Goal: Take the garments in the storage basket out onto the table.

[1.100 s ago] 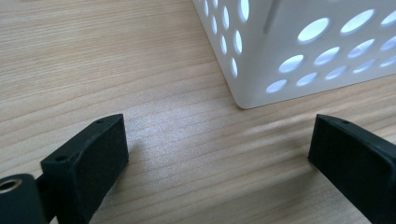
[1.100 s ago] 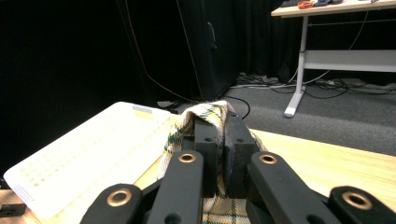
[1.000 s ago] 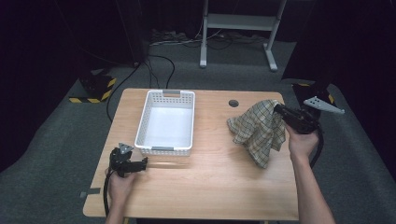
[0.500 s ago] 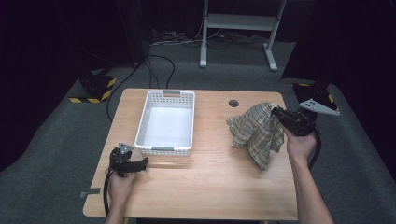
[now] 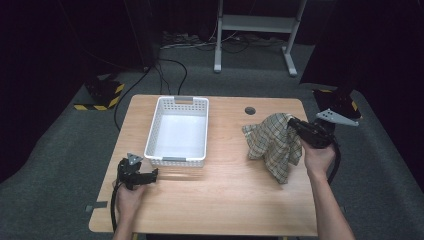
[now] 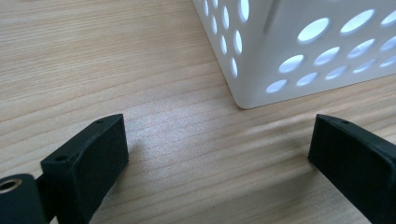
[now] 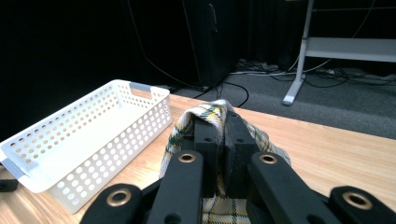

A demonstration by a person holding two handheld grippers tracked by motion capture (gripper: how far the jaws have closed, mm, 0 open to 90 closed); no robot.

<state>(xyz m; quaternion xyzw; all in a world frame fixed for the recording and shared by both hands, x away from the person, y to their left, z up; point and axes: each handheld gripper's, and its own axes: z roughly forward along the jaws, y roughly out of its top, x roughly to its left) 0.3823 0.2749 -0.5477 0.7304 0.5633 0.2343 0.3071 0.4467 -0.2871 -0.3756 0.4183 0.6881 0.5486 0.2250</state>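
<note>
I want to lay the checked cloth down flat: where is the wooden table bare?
Bare wood runs along the near edge of the light wooden table, between the left gripper and the hanging checked cloth. The white perforated plastic basket is empty too. The right gripper crowds the right side.

Bright tabletop (image 5: 225, 185), dark surroundings, perhaps slightly soft focus

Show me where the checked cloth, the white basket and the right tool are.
checked cloth (image 5: 272, 145): high view, middle of the hanging fabric.
white basket (image 5: 201, 131): high view, right side wall.
right tool (image 7: 219, 125): right gripper view, tips of the jaws shut on the cloth.
</note>
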